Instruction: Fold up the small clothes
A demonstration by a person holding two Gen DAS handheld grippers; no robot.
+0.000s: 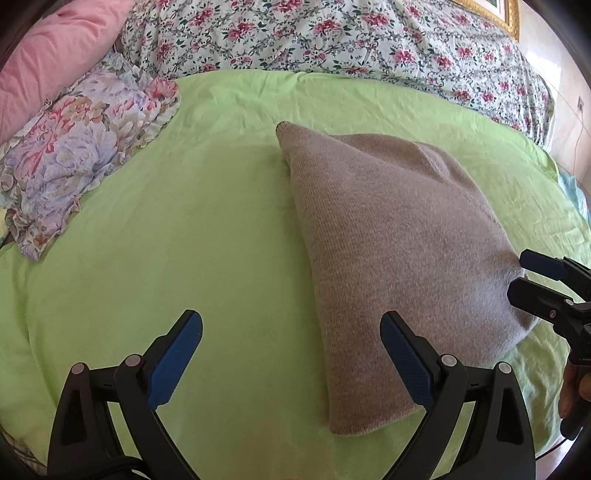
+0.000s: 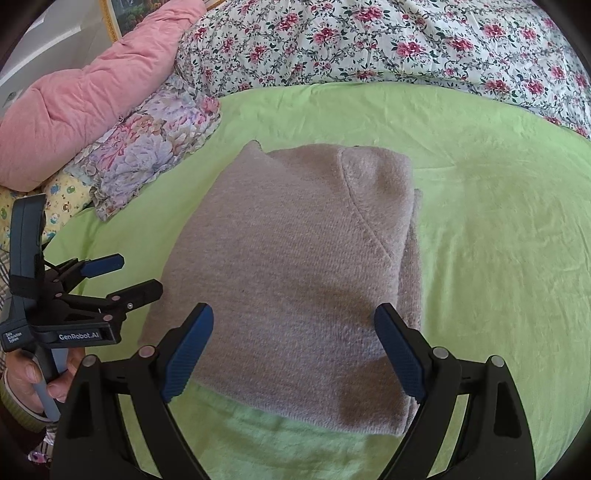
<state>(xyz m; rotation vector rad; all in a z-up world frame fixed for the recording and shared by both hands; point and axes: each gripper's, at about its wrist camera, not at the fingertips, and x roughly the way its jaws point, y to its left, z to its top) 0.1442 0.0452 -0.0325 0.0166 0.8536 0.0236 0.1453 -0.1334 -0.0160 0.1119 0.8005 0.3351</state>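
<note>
A grey-beige knitted garment [image 1: 399, 243] lies folded on the green sheet [image 1: 184, 240]. In the right wrist view the garment [image 2: 295, 266] shows as a compact folded block with a seam across its top layer. My left gripper [image 1: 291, 332] is open and empty, just left of the garment's near edge; it also shows in the right wrist view [image 2: 125, 277], open beside the garment's left edge. My right gripper [image 2: 295, 328] is open and empty, held over the garment's near edge; it also shows in the left wrist view [image 1: 524, 273] at the garment's right side.
A floral quilt [image 1: 332, 33] lies along the far side of the bed. A pink pillow [image 1: 48, 55] and a crumpled pastel floral cloth [image 1: 77, 155] sit at the far left. A gold picture frame [image 1: 491, 11] stands at the back.
</note>
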